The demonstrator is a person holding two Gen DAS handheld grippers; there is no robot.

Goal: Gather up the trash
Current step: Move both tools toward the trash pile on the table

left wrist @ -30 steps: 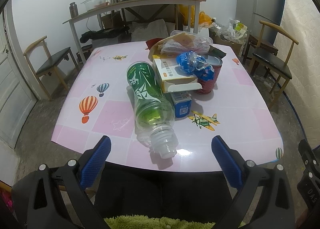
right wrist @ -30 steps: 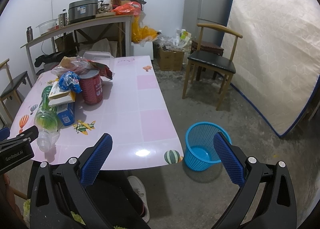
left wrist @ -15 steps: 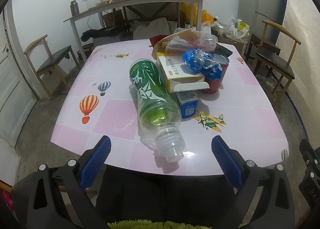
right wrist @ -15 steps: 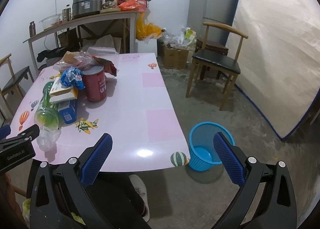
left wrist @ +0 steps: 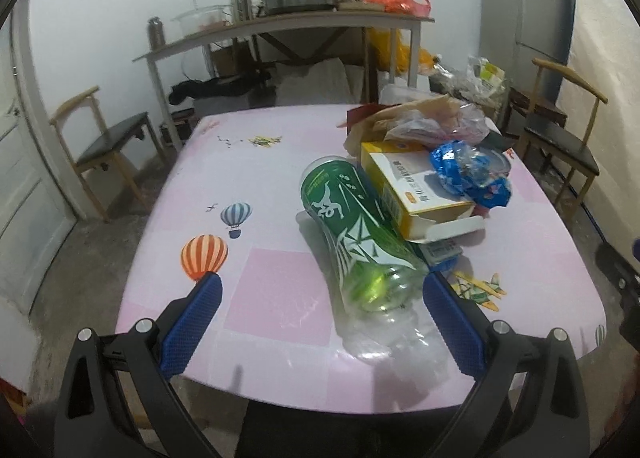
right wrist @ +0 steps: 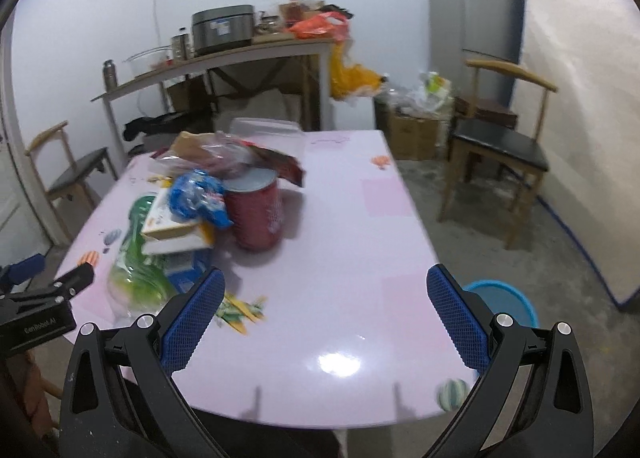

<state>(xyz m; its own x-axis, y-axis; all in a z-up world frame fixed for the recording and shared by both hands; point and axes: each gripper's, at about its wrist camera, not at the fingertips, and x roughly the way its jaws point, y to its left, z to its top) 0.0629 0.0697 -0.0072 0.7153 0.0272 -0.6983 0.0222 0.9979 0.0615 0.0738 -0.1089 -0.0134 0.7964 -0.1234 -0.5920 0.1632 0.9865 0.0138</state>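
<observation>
A heap of trash lies on the pink table [left wrist: 280, 290]. A green-labelled plastic bottle [left wrist: 352, 226] lies on its side, neck toward me, partly between the fingers of my open left gripper [left wrist: 320, 298]. Beside it are a white-and-yellow carton [left wrist: 412, 186], a crumpled blue wrapper [left wrist: 468, 174] and clear plastic bags [left wrist: 432, 126]. In the right wrist view the bottle [right wrist: 136, 258], the blue wrapper [right wrist: 200, 194] and a red can [right wrist: 256, 214] sit left of centre. My right gripper [right wrist: 324, 298] hangs open over bare tabletop. A blue bin [right wrist: 504, 302] stands on the floor at right.
Wooden chairs stand at the left [left wrist: 108, 138] and right [right wrist: 500, 142] of the table. A long side table [left wrist: 280, 26] with a cooker and bottles runs along the back wall. A fridge [right wrist: 472, 6] and a leaning mattress [right wrist: 580, 98] fill the right side.
Both grippers have moved forward over the table. The bottle's neck, in front of my left fingers before, now lies between them. The blue bin has slid partly behind my right finger.
</observation>
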